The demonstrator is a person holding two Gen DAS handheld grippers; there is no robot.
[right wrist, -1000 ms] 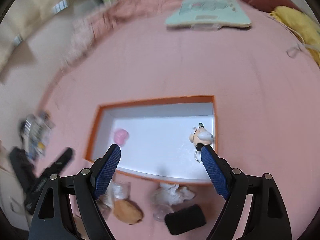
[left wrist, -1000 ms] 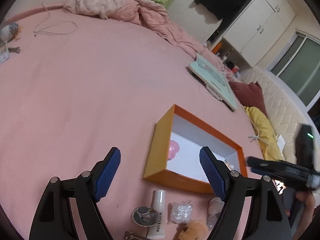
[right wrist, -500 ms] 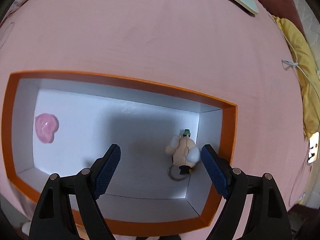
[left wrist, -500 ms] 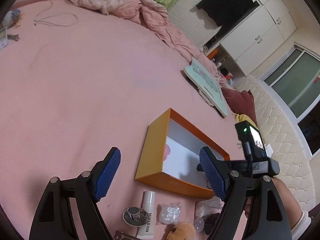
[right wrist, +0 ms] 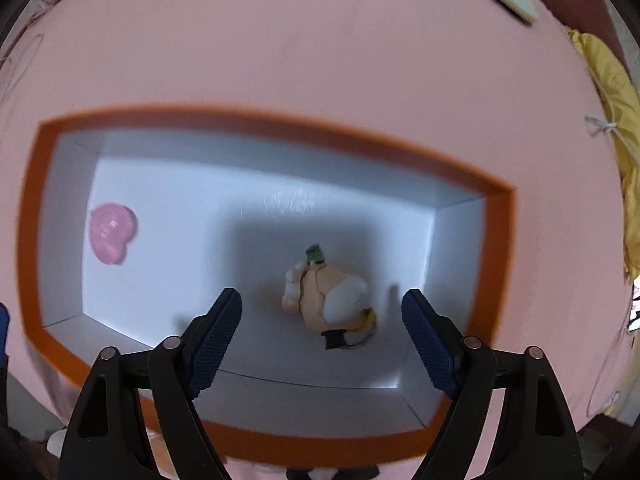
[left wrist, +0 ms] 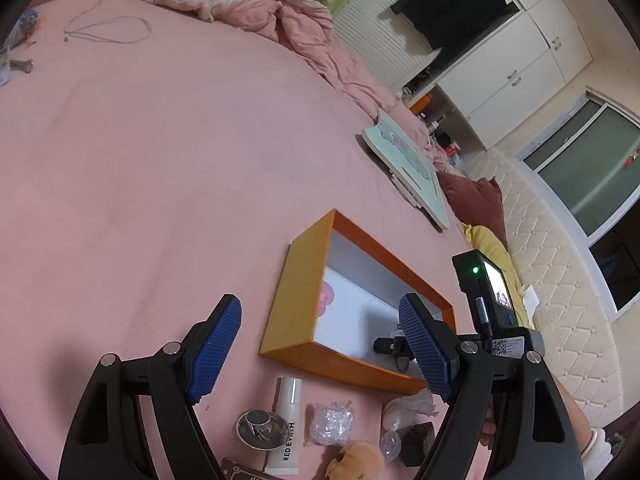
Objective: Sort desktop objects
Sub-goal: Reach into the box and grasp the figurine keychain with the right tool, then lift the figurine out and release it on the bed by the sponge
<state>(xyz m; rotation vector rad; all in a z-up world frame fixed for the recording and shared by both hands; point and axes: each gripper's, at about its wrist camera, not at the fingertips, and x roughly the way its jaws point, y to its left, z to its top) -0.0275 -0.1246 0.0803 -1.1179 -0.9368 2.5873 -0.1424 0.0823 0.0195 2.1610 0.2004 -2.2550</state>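
Right gripper point(right wrist: 322, 332) has dropped into the orange box point(right wrist: 30, 216), jaws just closing in but still clear of the keychain figure point(right wrist: 326, 300) lying between them near the box's right wall: regrasp or nudge, likely. Left gripper point(left wrist: 320, 352) idle, unclenched, empty. Only left wrist view shows unsorted clutter below the box: white tube point(left wrist: 288, 428), plush point(left wrist: 356, 460).

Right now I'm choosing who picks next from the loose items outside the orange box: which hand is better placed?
Left. The left gripper hangs open over the lotion tube and metal dish. The right gripper is down inside the orange box, open around the keychain figure.
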